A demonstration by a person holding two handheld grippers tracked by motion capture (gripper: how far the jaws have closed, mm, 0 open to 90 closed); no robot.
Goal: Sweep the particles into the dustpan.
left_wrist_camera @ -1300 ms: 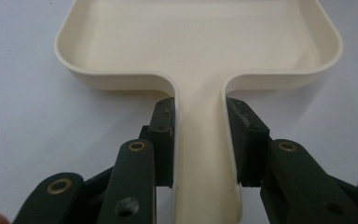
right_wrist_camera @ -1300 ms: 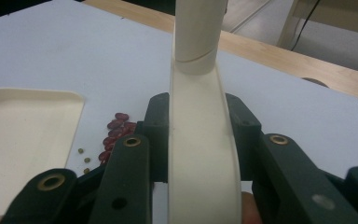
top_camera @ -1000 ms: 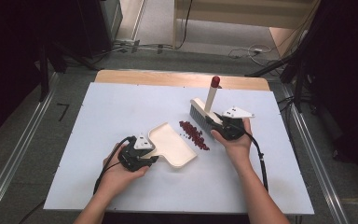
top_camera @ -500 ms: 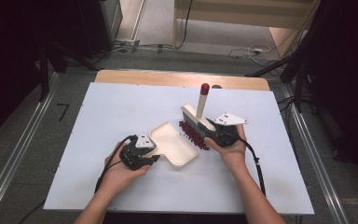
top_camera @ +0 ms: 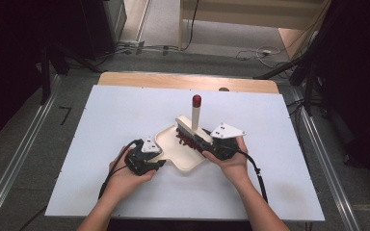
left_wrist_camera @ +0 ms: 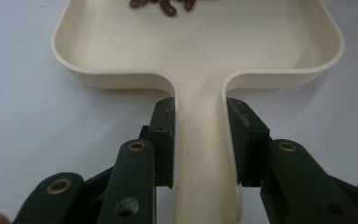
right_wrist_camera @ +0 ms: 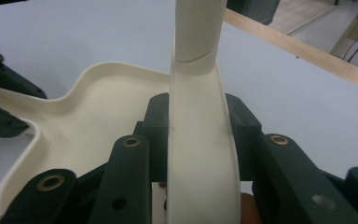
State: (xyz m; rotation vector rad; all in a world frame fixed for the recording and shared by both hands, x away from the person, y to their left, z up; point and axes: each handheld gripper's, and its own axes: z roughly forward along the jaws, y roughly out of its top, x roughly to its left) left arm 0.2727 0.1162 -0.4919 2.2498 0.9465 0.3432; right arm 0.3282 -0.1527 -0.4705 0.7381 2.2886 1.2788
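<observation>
White-topped table [top_camera: 125, 110], bare wood strip along its far edge; one cream dustpan [top_camera: 185, 161] lying flat near centre, red beans [top_camera: 185, 140] inside.

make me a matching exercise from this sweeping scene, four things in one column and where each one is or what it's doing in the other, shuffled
Things:
1. dustpan
2. brush
3. beans
4. table

Places or states:
A. white surface under everything
B. dark red, lying at the dustpan's mouth
C. handle clamped in the left gripper
D. held by the right gripper, red-tipped handle up

Pairs: 1-C, 2-D, 3-B, 4-A
</observation>
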